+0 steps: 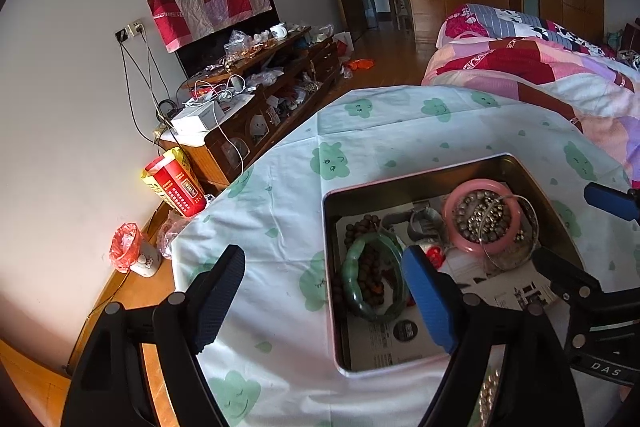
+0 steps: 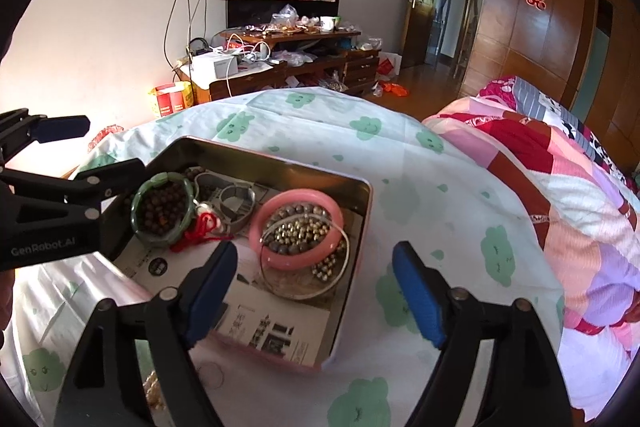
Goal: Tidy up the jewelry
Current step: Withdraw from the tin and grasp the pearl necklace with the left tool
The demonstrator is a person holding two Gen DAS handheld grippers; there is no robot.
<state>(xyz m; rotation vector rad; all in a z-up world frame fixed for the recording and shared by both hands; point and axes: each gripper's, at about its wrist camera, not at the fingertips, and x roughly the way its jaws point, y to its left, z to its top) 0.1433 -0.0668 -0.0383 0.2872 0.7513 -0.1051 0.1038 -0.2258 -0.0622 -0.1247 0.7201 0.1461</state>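
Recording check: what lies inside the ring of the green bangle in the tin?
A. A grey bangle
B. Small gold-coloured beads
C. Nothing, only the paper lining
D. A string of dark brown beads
D: in both wrist views the green bangle in the tin encircles a string of dark brown beads; the gold-coloured beads sit inside the pink bangle instead.

Both fisheye views are bright with soft, daylight-like light. The white wall (image 1: 72,39) shows a warm glare patch low down in both views. The metal tin (image 1: 516,167) gleams along its inner rim. Shadows are soft and faint on the cloth-covered bench (image 2: 432,195). Straight lines bow strongly toward the edges, and black vignette fills the corners. The near fingers (image 2: 212,291) look slightly soft, and the far room stays fairly sharp.
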